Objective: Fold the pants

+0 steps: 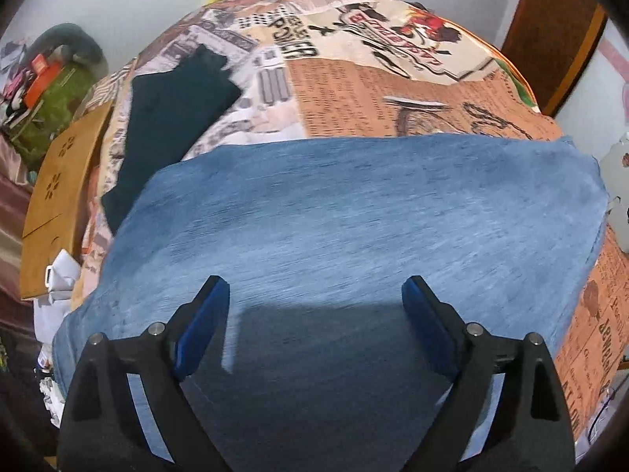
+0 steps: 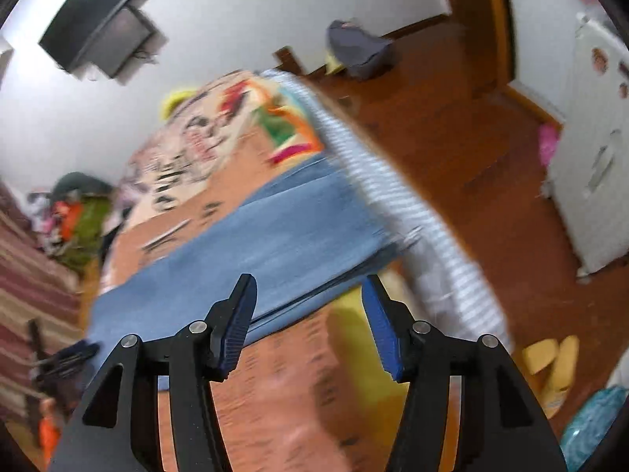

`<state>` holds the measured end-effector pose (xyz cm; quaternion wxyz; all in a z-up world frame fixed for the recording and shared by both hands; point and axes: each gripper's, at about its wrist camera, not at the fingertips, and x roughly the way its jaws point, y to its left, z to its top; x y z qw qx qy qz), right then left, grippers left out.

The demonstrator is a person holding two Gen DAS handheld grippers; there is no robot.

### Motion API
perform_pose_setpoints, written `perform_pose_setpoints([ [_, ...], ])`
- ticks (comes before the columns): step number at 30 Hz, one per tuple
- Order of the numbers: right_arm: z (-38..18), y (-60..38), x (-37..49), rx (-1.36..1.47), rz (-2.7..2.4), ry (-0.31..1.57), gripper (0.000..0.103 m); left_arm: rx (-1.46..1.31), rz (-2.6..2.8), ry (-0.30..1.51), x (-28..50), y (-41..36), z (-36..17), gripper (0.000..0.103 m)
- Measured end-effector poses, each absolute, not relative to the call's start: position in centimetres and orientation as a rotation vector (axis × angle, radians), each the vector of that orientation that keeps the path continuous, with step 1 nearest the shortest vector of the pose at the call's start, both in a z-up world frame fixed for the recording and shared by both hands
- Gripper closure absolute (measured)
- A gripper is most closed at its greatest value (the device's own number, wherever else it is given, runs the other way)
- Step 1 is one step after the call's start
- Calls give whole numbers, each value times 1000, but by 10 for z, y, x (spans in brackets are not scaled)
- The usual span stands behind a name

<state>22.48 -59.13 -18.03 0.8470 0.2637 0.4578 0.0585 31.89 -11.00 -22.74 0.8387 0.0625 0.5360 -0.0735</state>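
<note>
Pants (image 2: 251,236) lie lengthwise across bed (image 2: 298,385)

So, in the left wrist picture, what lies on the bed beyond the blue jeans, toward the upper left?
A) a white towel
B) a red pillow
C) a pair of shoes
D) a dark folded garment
D: a dark folded garment lies on the printed bedspread just past the far left corner of the blue jeans, while the open left gripper hovers over the jeans.

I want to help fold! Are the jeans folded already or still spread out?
Folded at least once: the jeans show stacked layers along their near edge on the bed.
</note>
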Motion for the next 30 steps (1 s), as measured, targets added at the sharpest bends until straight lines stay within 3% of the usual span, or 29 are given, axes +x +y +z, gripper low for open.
perform_pose_setpoints([
  [7, -222, -563, 240, 679, 164, 1080, 50, 137, -187, 1136, 322, -140, -230, 11],
  [14, -240, -573, 261, 814, 128, 1043, 50, 128, -217, 1163, 329, -152, -233, 11],
  [21, -226, -582, 284, 742, 59, 976, 50, 125, -265, 1160, 329, -168, -233, 11],
  [24, -223, -589, 291, 723, 25, 940, 64, 122, -300, 1162, 327, -174, -231, 12],
  [26, -221, -592, 295, 708, 17, 929, 87, 120, -316, 1159, 325, -177, -229, 12],
  [30, -203, -588, 293, 640, 19, 870, 91, 120, -305, 1116, 318, -175, -217, 12],
])
